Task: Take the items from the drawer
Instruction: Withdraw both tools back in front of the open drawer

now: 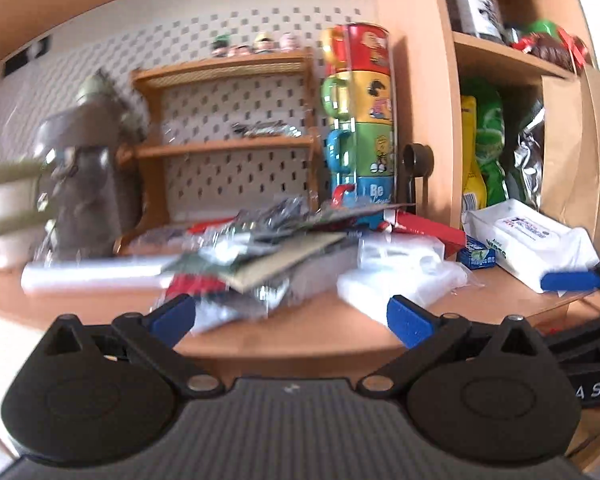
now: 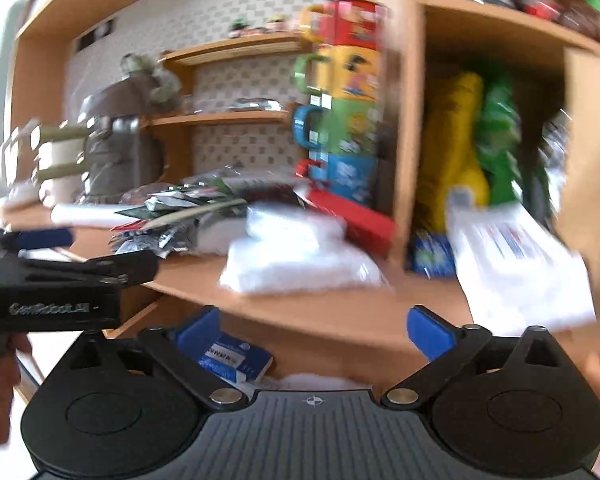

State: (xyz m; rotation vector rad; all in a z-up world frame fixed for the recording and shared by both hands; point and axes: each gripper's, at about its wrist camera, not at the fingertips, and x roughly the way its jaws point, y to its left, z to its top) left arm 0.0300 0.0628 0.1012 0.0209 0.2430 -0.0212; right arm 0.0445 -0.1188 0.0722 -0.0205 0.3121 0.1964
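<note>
Both views are smeared by motion blur, the right wrist view worse, so labels and small packets are hard to read. The left gripper (image 1: 292, 316) has its blue-padded jaws spread wide with nothing between them, just short of the wooden table (image 1: 300, 332) edge. The right gripper (image 2: 314, 330) also stands released and empty, jaws wide.

Below the table's front edge, at 6 o'clock in the right wrist view, the open drawer (image 2: 316, 380) is mostly hidden behind the gripper body; a blue-and-white small carton (image 2: 236, 358) and something white lie in it, the rest cut off.

On the table a heap of foil and paper packets (image 1: 256, 240) sits at centre, a clear plastic bag of white items (image 1: 400, 268) at 3 o'clock of it, a flat red box (image 1: 424, 226) behind. A white pack of wet wipes (image 1: 532, 240) lies at far right, a small blue box (image 1: 476, 254) beside it. A stack of four coloured cartoon mugs (image 1: 360, 120) stands at 12 o'clock. The cubby holds yellow and green snack bags (image 1: 484, 144), partly hidden by a brown paper bag (image 1: 580, 152).
</note>
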